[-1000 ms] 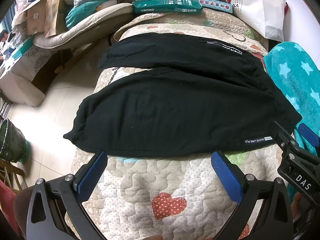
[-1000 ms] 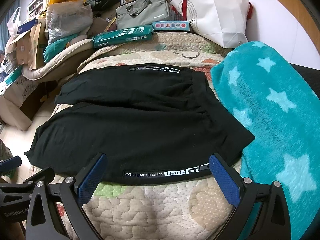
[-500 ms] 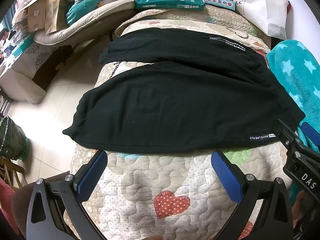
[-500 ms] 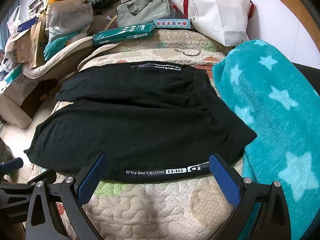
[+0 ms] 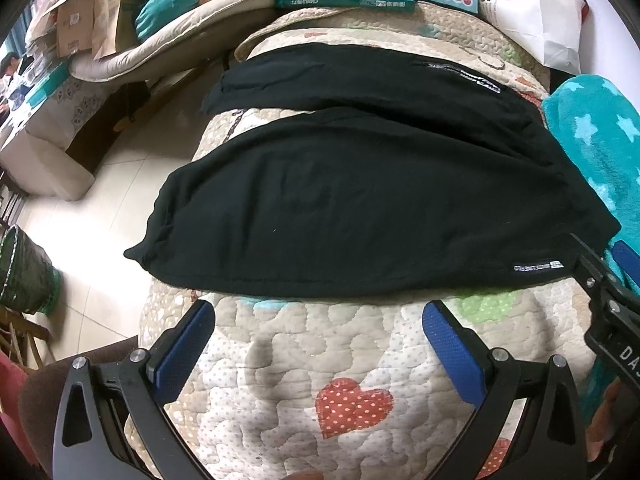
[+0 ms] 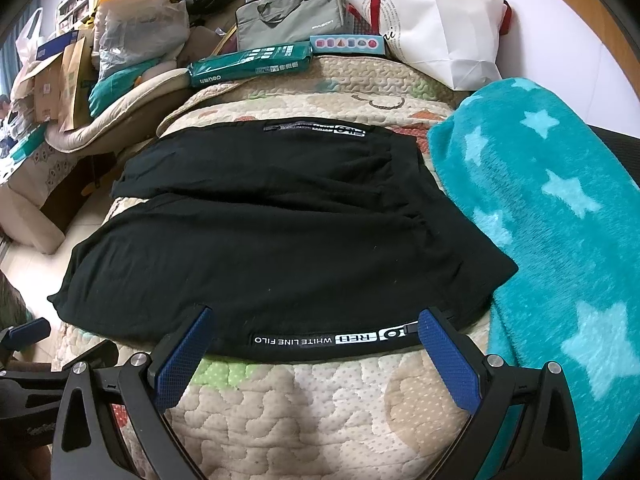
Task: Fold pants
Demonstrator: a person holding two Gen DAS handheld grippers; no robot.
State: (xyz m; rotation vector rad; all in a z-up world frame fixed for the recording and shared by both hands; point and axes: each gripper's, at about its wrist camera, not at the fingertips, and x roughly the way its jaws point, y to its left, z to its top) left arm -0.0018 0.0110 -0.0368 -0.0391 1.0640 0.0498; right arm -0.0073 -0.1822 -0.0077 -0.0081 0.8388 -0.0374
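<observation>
Black pants (image 5: 360, 208) lie spread flat on a quilted bed cover (image 5: 320, 360), legs pointing left, waistband at the right; they also show in the right wrist view (image 6: 280, 248). A white-lettered stripe (image 6: 328, 339) runs along the near edge. My left gripper (image 5: 318, 320) is open and empty, just short of the near leg's edge. My right gripper (image 6: 312, 328) is open and empty, its fingertips at the near edge by the stripe. The right gripper also shows in the left wrist view (image 5: 604, 280), at the pants' right corner.
A teal star blanket (image 6: 540, 220) lies right of the pants. A green box (image 6: 248, 66), a grey bag (image 6: 292, 20) and a white paper bag (image 6: 440, 32) stand at the far end. The bed's left edge drops to a tiled floor (image 5: 100, 200).
Both grippers have edged forward toward the pants' near edge; the right fingertips now reach the striped edge. Both stay open.
</observation>
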